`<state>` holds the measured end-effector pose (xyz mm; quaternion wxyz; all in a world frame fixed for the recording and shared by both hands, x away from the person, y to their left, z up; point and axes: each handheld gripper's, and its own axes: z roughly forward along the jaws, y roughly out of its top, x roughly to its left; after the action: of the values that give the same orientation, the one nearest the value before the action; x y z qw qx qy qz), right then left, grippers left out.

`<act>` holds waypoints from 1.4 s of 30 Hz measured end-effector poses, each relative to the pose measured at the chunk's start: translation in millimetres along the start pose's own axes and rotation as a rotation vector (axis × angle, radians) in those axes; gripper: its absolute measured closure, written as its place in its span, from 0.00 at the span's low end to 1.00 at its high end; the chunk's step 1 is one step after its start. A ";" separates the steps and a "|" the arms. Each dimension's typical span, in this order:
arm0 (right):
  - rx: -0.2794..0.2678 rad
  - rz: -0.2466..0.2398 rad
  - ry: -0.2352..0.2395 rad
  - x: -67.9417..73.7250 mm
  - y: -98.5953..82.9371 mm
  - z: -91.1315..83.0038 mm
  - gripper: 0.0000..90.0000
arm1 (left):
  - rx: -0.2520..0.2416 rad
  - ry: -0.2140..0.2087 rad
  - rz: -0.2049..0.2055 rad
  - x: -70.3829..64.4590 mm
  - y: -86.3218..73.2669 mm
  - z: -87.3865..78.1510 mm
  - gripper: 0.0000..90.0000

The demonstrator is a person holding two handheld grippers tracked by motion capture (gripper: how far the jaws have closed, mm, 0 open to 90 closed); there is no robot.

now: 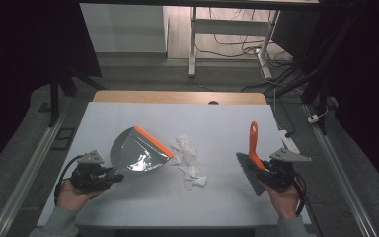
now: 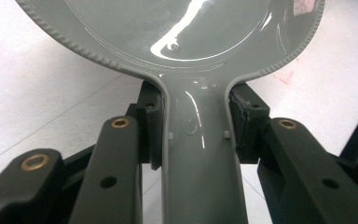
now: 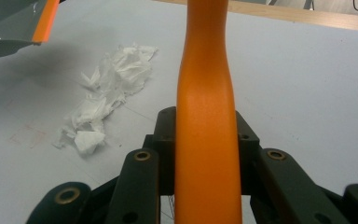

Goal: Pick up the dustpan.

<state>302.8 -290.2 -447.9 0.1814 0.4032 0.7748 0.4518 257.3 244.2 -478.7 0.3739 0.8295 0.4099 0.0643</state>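
Left gripper (image 1: 112,176) lay low at the near left of the white table (image 1: 227,118), jaws clamped on the grey handle of the dustpan (image 1: 137,152). In the left gripper view, same handle seen pinched between both pads (image 2: 151,128), with the dustpan (image 2: 177,32) spreading wide just beyond them, glossy and ridged along its rim. Pan tilted on the table, its orange lip turned toward the scraps.

Right gripper (image 1: 268,172) sat at the near right, jaws closed on the brush (image 1: 252,158), grey bristles angled down toward the person, orange handle rising away. In the right gripper view, orange brush handle (image 3: 206,121) held snug between the pads (image 3: 165,140), standing straight up the middle.

Torn white paper scraps (image 1: 188,160) lay in a loose heap at mid-table, between dustpan and brush, just beside the pan's orange lip and apart from the bristles. Same paper scraps (image 3: 107,93) seen left of the handle in the right gripper view, with a corner of the dustpan (image 3: 14,23) beyond.
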 end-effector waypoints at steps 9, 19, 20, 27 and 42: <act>0.005 -0.011 0.009 4.5 -0.2 2.0 0.78 | 0.028 -0.057 0.045 -11.3 -7.1 4.3 0.69; 0.007 -0.012 0.010 5.1 -0.5 2.4 0.78 | 0.083 -0.081 0.069 -18.2 -20.1 11.4 0.69; 0.007 -0.014 0.010 5.5 -0.5 2.8 0.78 | 0.090 -0.084 0.076 -17.5 -20.1 12.4 0.69; 0.013 -0.018 0.013 7.4 -0.8 5.6 0.78 | 0.128 -0.085 0.093 -19.1 -19.4 17.4 0.69; 0.018 -0.019 0.012 7.4 -1.4 6.1 0.78 | 0.232 -0.080 0.134 -20.3 -19.3 28.9 0.69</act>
<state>301.6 -281.3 -451.7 0.1775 0.3949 0.7836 0.4456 243.8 220.5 -508.2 0.2865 0.8945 0.3430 0.0080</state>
